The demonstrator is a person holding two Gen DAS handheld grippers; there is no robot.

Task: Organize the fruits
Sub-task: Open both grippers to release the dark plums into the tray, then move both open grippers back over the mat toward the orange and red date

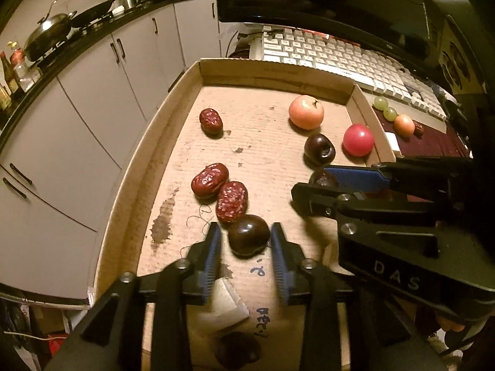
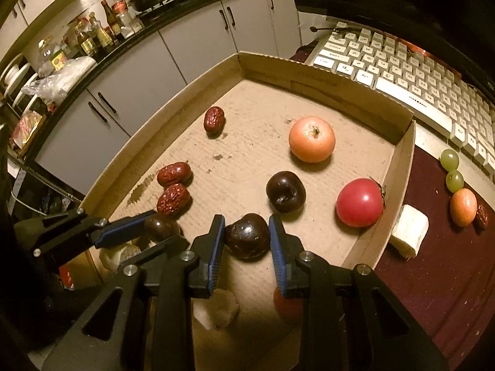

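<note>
a shallow cardboard tray (image 1: 173,99) on the table holds the fruits. the left gripper (image 1: 246,241) stands partly open around a dark plum (image 1: 248,234), gaps showing at both pads. the right gripper (image 2: 246,235) is narrow on a second dark plum (image 2: 246,235); its left pad touches, the right side i cannot tell. the right gripper's body reads "das" (image 1: 394,273). blue handwriting on the tray floor (image 1: 259,270) is unreadable. three red dates (image 1: 232,202), an orange fruit (image 1: 306,112) and a red tomato (image 1: 358,139) lie nearby. a white keyboard (image 2: 411,74) sits behind, letters blurred.
</note>
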